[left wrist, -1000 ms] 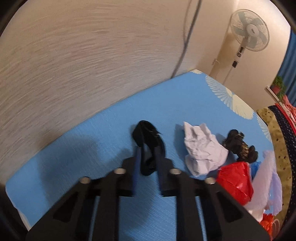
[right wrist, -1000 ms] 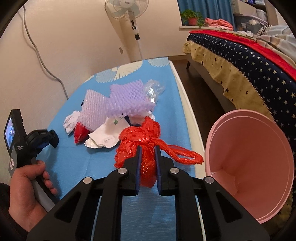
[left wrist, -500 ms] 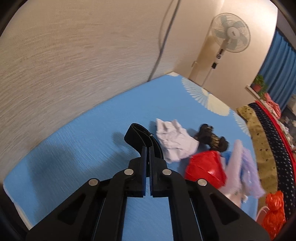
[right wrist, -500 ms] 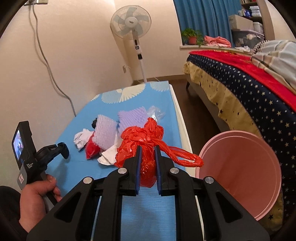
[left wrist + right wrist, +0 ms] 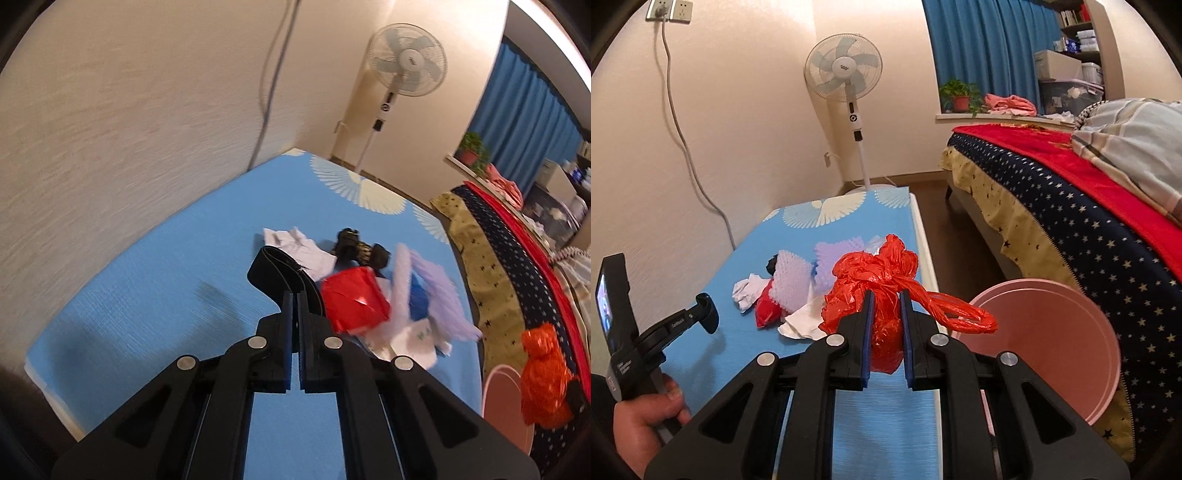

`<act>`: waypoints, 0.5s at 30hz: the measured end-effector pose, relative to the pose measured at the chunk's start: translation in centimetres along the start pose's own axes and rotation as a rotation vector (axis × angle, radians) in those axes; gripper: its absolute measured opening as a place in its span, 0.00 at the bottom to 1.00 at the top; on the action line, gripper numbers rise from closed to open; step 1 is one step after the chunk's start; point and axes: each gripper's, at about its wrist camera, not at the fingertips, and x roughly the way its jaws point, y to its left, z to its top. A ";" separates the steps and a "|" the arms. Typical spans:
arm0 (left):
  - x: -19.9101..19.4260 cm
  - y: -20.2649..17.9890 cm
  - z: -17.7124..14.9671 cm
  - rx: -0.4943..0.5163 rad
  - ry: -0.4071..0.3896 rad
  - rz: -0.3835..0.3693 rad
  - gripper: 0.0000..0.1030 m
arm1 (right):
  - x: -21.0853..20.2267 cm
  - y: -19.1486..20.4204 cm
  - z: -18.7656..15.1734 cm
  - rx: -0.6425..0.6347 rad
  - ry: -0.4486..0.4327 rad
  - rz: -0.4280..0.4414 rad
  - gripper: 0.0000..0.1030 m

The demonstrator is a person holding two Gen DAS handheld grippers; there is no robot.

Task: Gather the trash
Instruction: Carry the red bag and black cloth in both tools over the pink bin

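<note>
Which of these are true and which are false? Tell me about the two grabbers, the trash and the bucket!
1. The right gripper is shut on an orange plastic bag. True.
2. The left gripper is empty, with its jaws wide open. False: its jaws are shut on a black strap.
3. The pink bucket stands on the blue mat. False: it is beside the mat, next to the bed.
4. A fan stands by the wall. True.
5. Crumpled white paper lies on the mat. True.
</note>
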 end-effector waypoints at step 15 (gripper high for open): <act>-2.9 -4.2 -2.8 0.169 -0.009 -0.082 0.02 | -3.0 -1.3 0.5 0.000 -0.058 -0.057 0.14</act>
